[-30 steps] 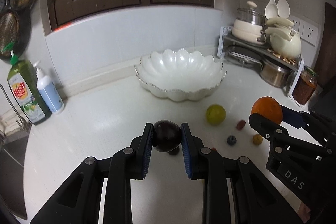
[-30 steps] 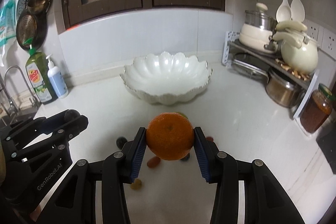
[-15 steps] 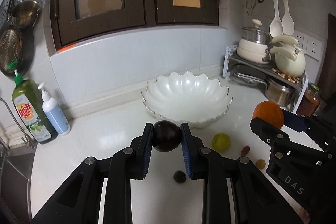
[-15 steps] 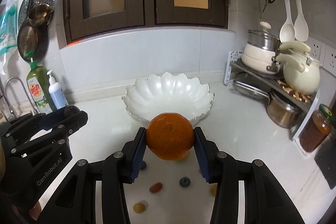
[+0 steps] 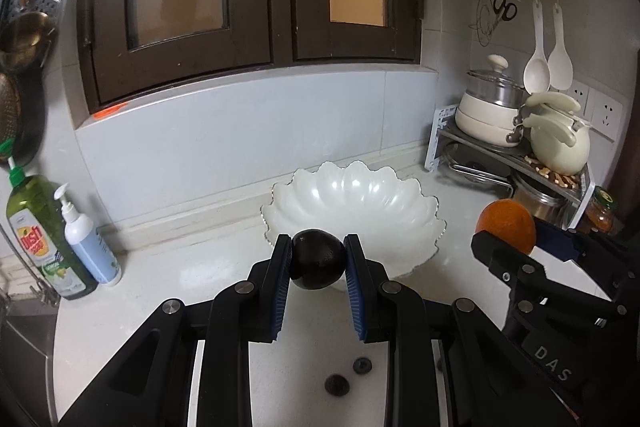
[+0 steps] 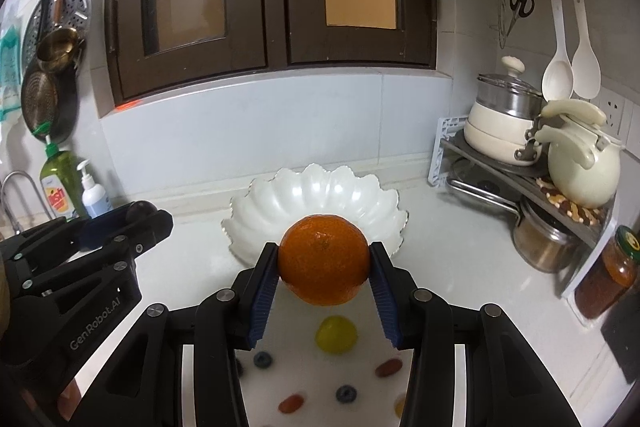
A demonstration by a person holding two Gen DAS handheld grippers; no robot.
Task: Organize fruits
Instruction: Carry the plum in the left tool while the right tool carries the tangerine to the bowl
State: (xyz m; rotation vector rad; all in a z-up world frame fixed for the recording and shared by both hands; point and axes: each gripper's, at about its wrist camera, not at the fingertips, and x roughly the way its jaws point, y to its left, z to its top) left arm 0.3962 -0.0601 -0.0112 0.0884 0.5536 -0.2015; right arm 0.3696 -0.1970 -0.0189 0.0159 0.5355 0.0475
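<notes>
My left gripper [image 5: 318,259] is shut on a dark round plum [image 5: 318,258] and holds it above the counter, in front of the white scalloped bowl [image 5: 360,195]. My right gripper [image 6: 324,261] is shut on an orange [image 6: 323,259], raised in front of the same bowl [image 6: 320,193], which is empty. In the left wrist view the orange [image 5: 506,225] shows at the right, in the right gripper. On the counter below lie a yellow-green fruit [image 6: 335,333], blueberries [image 6: 263,359] and small red and yellow fruits [image 6: 388,367].
Dish soap bottle [image 5: 38,239] and pump bottle [image 5: 86,239] stand at the left by the sink. A rack with pots and a kettle [image 6: 580,163] fills the right corner, with a jar [image 6: 612,275] beside it. Dark cabinets hang above the backsplash.
Both grippers have risen from the counter with their fruits and tilted up. The bowl now sits lower in both views and the loose fruits lie below the fingers.
</notes>
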